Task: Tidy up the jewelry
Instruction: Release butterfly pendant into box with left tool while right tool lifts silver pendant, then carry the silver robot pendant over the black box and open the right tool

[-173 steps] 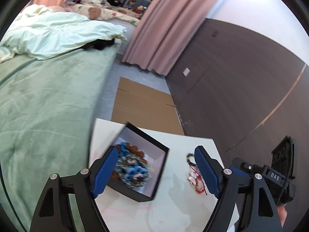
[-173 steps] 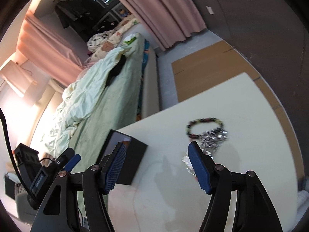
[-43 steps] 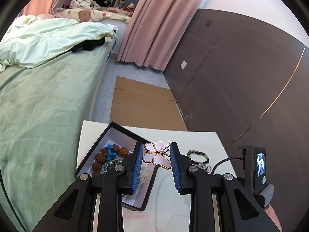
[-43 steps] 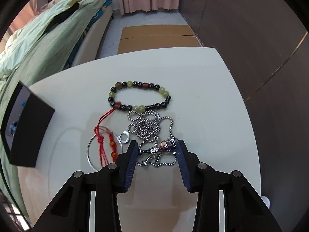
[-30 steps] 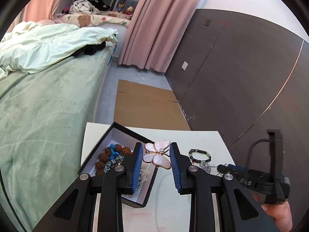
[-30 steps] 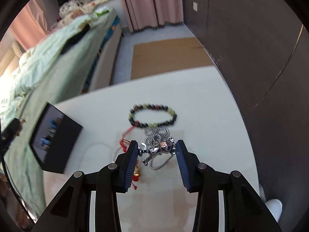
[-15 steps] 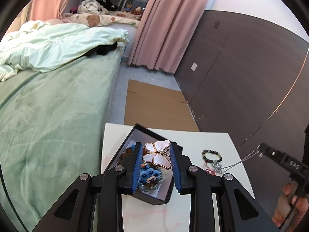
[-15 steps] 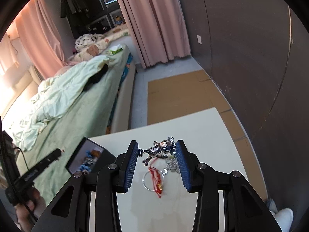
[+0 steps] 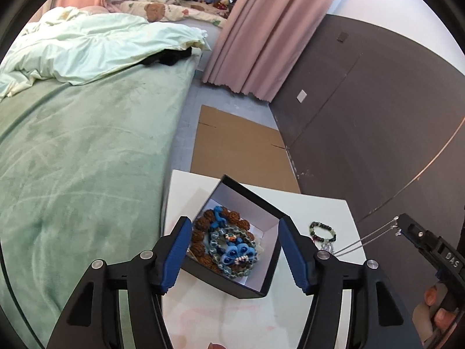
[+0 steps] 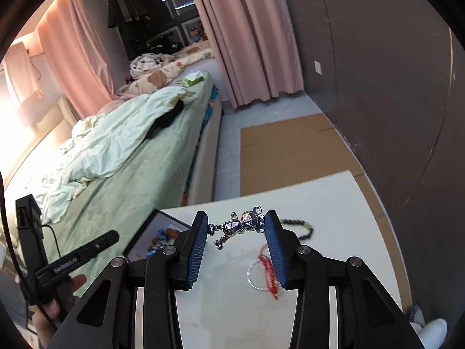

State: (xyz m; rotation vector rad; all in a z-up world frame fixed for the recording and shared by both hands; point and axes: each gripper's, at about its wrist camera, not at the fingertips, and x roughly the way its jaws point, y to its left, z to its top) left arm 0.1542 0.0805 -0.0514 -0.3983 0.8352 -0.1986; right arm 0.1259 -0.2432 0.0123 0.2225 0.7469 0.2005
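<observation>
My left gripper (image 9: 234, 224) hovers over the open black box (image 9: 263, 208), which holds blue and brown bead bracelets (image 9: 229, 245). Its jaws are opening and nothing is between the pads. I cannot pick out the butterfly brooch in the box. My right gripper (image 10: 236, 218) is shut on a silver mouse-figure pendant (image 10: 239, 225), lifted above the white table (image 10: 334, 203). In the left wrist view its chain (image 9: 363, 241) runs taut from the right gripper (image 9: 418, 238) down to the table. A dark-and-green bead bracelet (image 10: 299, 228) and a red cord with a ring (image 10: 267, 270) lie on the table.
A green bed (image 9: 81, 151) runs along the table's left side. Flat cardboard (image 9: 241, 151) lies on the floor beyond the table, beside a dark wall (image 9: 377, 116). A person's hand (image 10: 49, 305) holds the left gripper (image 10: 96, 247) beside the box (image 10: 157, 238).
The left jaws have spread, and the butterfly brooch they held is no longer between them. The right gripper has risen, lifting the silver pendant and its chain off the table.
</observation>
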